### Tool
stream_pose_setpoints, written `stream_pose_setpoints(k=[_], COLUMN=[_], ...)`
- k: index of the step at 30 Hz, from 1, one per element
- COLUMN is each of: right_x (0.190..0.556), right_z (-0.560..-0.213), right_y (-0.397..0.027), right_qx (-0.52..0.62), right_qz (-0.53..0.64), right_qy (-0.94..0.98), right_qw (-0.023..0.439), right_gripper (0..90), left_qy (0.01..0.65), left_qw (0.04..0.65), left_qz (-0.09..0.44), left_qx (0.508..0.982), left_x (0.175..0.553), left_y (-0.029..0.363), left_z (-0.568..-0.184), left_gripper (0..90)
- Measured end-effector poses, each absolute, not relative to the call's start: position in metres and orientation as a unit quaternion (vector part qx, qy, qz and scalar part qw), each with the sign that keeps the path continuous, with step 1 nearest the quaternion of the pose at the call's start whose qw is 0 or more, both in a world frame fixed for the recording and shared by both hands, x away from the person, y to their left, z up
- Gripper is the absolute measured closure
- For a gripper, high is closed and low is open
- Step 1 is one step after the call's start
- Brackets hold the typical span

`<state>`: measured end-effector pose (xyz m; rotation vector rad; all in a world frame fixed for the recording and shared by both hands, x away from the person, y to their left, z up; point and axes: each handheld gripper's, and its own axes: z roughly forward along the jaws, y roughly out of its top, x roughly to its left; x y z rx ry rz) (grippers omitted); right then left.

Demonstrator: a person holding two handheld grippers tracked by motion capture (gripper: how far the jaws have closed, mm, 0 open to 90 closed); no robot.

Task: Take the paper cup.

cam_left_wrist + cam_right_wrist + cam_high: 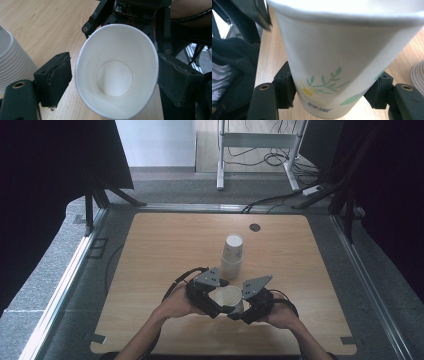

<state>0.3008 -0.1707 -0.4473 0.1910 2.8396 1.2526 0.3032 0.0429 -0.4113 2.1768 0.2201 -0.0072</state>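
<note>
Cup clamped within right gripper, upright

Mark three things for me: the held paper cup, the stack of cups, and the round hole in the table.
held paper cup (115, 78), left gripper view, inner bottom disc.
stack of cups (232, 252), high view, side wall of the upper cups.
round hole in the table (255, 227), high view, centre of the dark grommet.

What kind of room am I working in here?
Probably a lab or office test bay set up for recording: a wooden table with a cable port, fenced by metal rails and black curtains, on grey carpet, with cables under a desk frame behind.
</note>
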Motion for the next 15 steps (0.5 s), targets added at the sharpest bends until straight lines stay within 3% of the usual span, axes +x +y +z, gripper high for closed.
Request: stream_pose_setpoints(k=[5,15], right_x=[0.3007,0.3017], right_z=[-0.4485,-0.4503], right_y=[-0.1694,-0.1694], right_qx=[0.061,0.062], right_qz=[0.406,0.402], right_qy=[0.912,0.913], right_qw=[0.017,0.013], right_gripper=[36.0,31.4], left_qy=[0.083,0.080], left_qw=[0.455,0.434], left_qz=[0.003,0.023], left_qx=[0.887,0.897], left_x=[0.3018,0.2995], left_y=[0.0394,0.0364], left_z=[-0.4142,-0.4099], left_gripper=[24.8,29.0])
